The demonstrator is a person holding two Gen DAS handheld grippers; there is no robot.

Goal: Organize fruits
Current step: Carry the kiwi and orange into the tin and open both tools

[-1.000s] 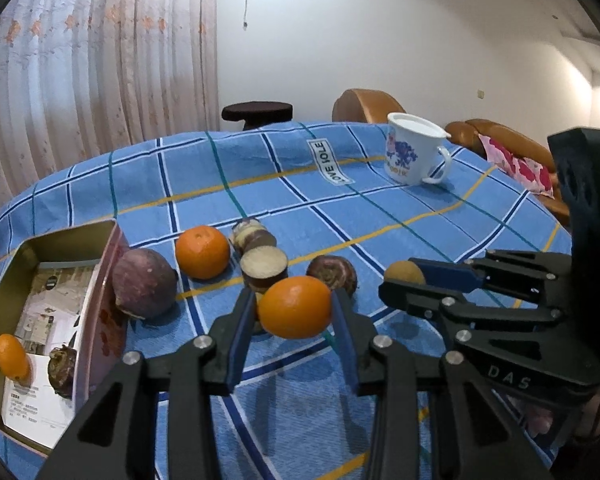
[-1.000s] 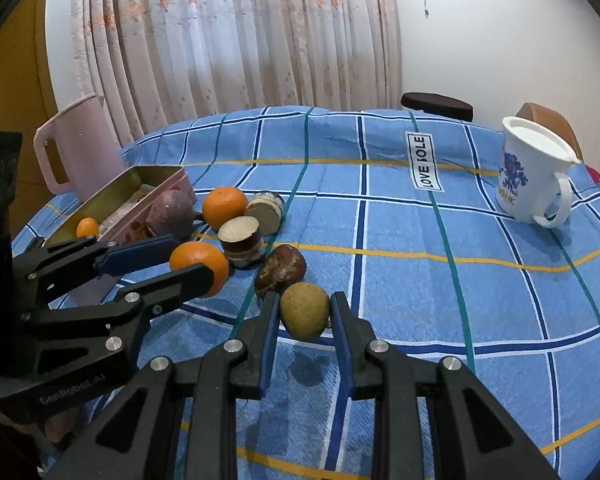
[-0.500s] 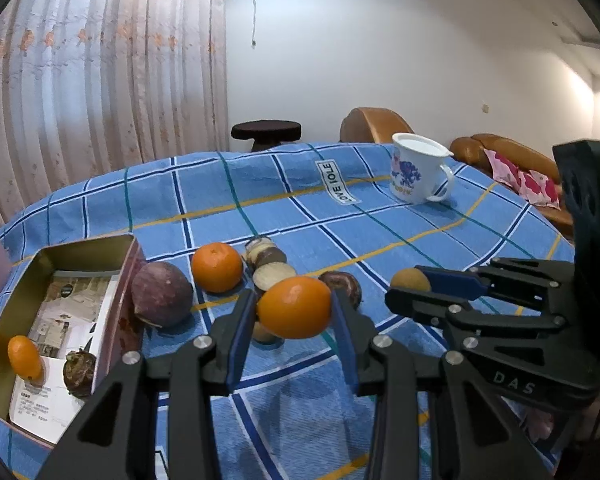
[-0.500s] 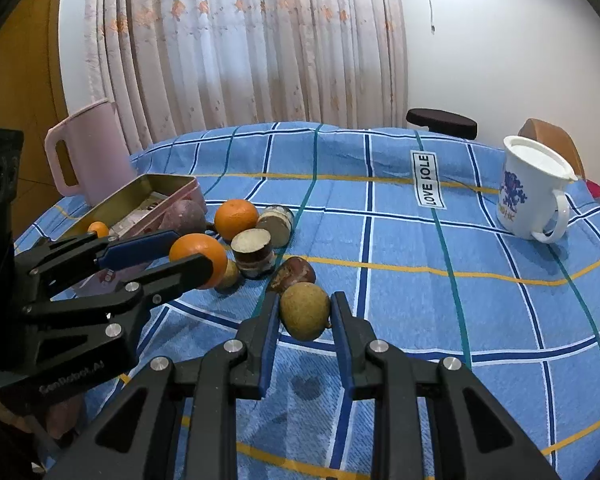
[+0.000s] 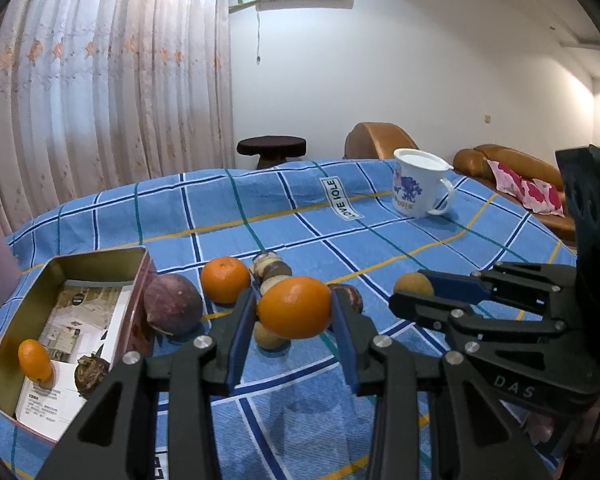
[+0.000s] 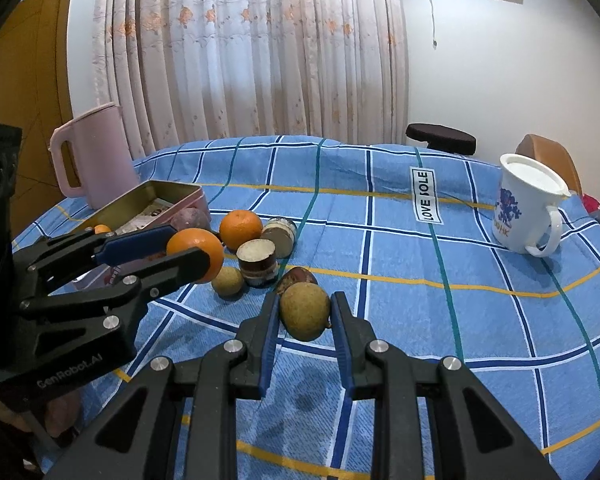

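Note:
My left gripper (image 5: 294, 312) is shut on an orange (image 5: 295, 307) and holds it above the blue checked tablecloth; it also shows in the right wrist view (image 6: 196, 256). My right gripper (image 6: 305, 312) is shut on a tan round fruit (image 6: 305, 310), lifted off the cloth; it also shows in the left wrist view (image 5: 414, 283). On the cloth lie another orange (image 5: 225, 285), a purple fruit (image 5: 173, 304), a small tan fruit (image 6: 227, 281), cut brown pieces (image 6: 257, 262) and a dark brown fruit (image 6: 297, 278). The gold tin (image 5: 100, 264) at the left holds a small orange fruit (image 5: 35, 360) and a dark fruit (image 5: 91, 374).
A white mug (image 6: 530, 208) stands at the far right of the table. A pink jug (image 6: 94, 152) stands behind the tin. A dark stool (image 5: 271, 148) and brown sofas (image 5: 512, 168) lie beyond the table. Curtains hang at the back.
Both grippers have risen with their fruits, so the table looks lower. A small tan fruit under the left gripper's orange has come into sight.

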